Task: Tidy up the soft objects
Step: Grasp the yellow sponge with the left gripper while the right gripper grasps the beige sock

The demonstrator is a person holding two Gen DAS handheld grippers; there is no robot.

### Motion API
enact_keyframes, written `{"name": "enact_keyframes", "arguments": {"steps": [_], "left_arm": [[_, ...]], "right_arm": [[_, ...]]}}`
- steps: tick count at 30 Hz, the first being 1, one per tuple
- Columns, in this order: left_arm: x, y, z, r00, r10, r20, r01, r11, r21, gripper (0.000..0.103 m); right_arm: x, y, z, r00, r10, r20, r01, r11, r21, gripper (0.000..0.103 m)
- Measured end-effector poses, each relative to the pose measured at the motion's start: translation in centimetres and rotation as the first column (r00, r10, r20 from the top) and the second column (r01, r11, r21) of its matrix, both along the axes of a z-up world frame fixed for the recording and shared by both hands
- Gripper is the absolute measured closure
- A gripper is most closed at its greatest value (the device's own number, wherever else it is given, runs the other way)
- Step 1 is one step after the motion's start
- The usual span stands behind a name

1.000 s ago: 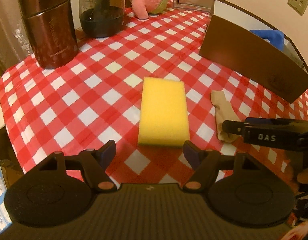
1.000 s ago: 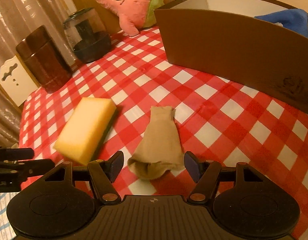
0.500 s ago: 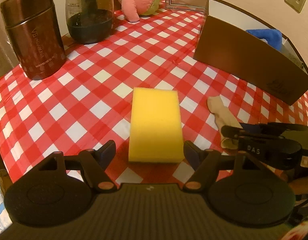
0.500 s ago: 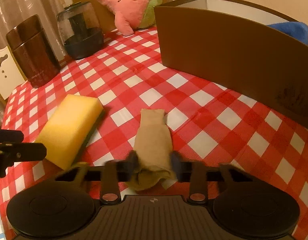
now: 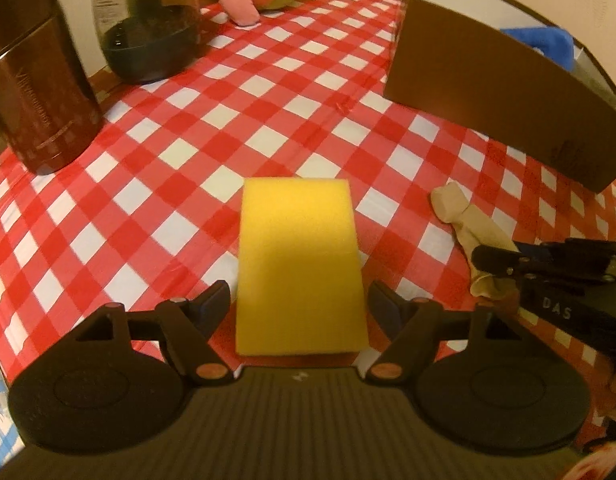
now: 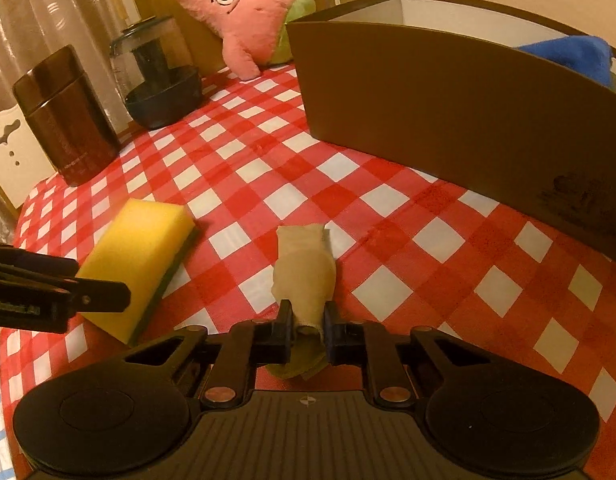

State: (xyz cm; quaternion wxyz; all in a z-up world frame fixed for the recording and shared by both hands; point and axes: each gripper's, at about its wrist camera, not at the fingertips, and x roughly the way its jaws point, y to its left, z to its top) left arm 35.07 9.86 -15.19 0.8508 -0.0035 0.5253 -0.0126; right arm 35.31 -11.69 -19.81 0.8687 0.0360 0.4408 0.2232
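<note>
Right wrist view, items by size. Surface (image 6: 268,168): red-and-white check cloth. Brown box (image 6: 448,108): stands at the far right edge, open-topped, a blue cloth (image 6: 572,56) already inside; judged the destination. Yellow sponge (image 5: 298,268): lies flat near the near edge, middle, between the spread fingers of the left gripper (image 5: 300,304), untouched. Beige sock (image 6: 304,272): rolled, just right of the sponge; the right gripper (image 6: 306,332) has just been closing and pinches its near end. Step in hand: securing both soft items. Next move, judged: lift the sock over the box wall; left gripper must close on the sponge's long sides.
</note>
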Motion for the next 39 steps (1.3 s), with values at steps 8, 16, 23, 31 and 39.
{"name": "enact_keyframes", "arguments": {"steps": [8, 16, 23, 31, 39], "left_arm": [[1.4, -0.2, -1.2, 1.000, -0.005, -0.019, 0.005, 1.000, 0.017, 0.030], [1.4, -0.5, -1.3, 1.000, -0.011, -0.009, 0.011, 1.000, 0.027, 0.035], [0.7, -0.6, -1.1, 1.000, -0.009, 0.003, 0.009, 1.000, 0.015, 0.036], [-1.5, -1.0, -0.8, 1.000, 0.002, 0.001, -0.002, 1.000, 0.000, 0.037], [-3.3, -2.0, 0.0, 1.000, -0.004, 0.009, 0.004, 1.000, -0.011, 0.038]], "right_arm": [[0.2, -0.2, -0.1, 1.000, 0.000, -0.009, 0.000, 1.000, 0.007, 0.088], [0.2, -0.3, 0.0, 1.000, 0.009, -0.014, -0.009, 1.000, 0.007, 0.088], [-0.1, -0.6, 0.2, 1.000, 0.014, -0.017, -0.014, 1.000, 0.013, 0.088], [-1.4, -1.7, 1.3, 0.999, 0.032, -0.009, -0.031, 0.999, 0.033, 0.089], [-2.8, -3.1, 2.3, 1.000, 0.030, 0.005, -0.030, 0.999, 0.045, 0.089]]}}
